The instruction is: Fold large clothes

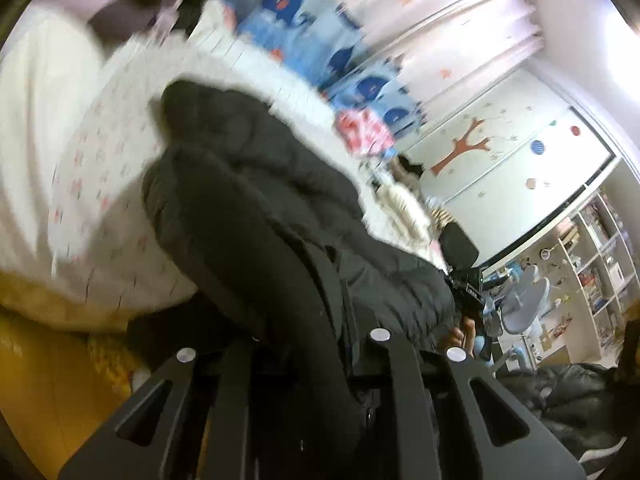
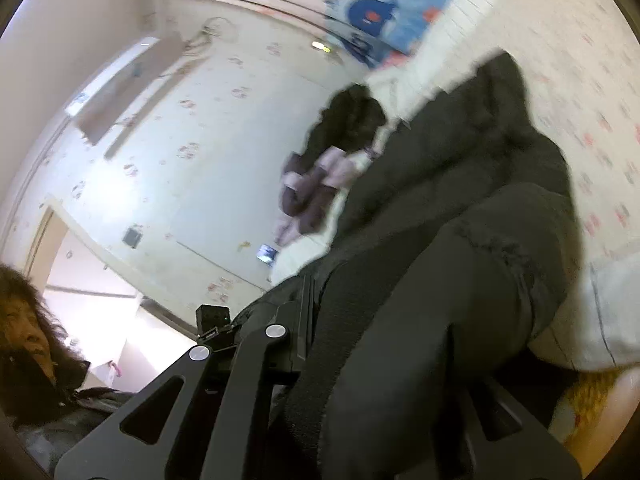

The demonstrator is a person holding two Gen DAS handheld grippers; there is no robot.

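Observation:
A large black padded jacket [image 1: 256, 208] lies across a white bed sheet with small pink prints [image 1: 100, 168]. My left gripper [image 1: 316, 344] is shut on the jacket's near edge, with fabric bunched between the fingers and covering their tips. In the right wrist view the same black jacket [image 2: 460, 240] drapes over my right gripper [image 2: 352, 360], which is shut on its thick edge. The right finger is hidden under the cloth. My right gripper also shows in the left wrist view [image 1: 468, 280], at the jacket's far end. Both views are tilted and blurred.
A blue patterned quilt [image 1: 320, 36] and a purple-and-pink garment [image 2: 308, 188] lie on the bed beyond the jacket. A person [image 2: 28, 340] stands at the left of the right wrist view. Shelves and a grey chair [image 1: 524, 300] stand past the bed. A yellow bed edge [image 1: 48, 360] is near.

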